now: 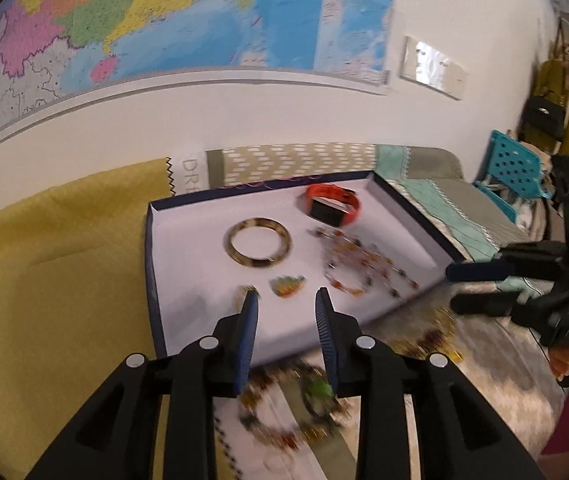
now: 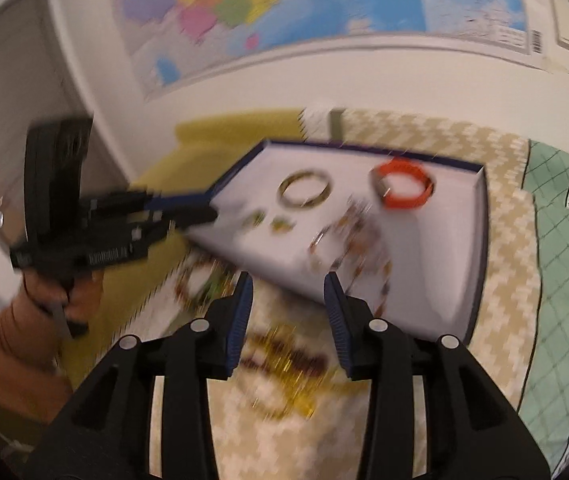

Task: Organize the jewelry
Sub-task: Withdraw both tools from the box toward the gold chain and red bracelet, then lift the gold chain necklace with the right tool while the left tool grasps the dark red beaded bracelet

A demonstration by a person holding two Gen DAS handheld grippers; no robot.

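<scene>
Shallow navy-rimmed box point(image 1: 152, 248) on the bed holds a tortoiseshell bangle point(image 1: 259, 247), orange watch point(image 1: 332, 205) and beaded necklace point(image 1: 364, 268); more beaded strands point(image 1: 284, 412) lie outside its near edge. Left gripper point(image 1: 286, 304) and right gripper point(image 2: 288, 284) both hover with jaws parted, empty.

Box tray point(image 1: 156, 264): white inside, navy rim; holds an orange watch band point(image 1: 332, 202), a tortoiseshell brown-cream bangle point(image 1: 259, 247) and an amber-red bead strand point(image 1: 364, 268). Bed cover point(image 2: 500, 360) beige-white chevron, yellow cloth point(image 1: 56, 264) at the tray's left edge, teal quilt point(image 1: 444, 208) right. Gripper pads point(image 1: 249, 332) blue, ribbed.
</scene>
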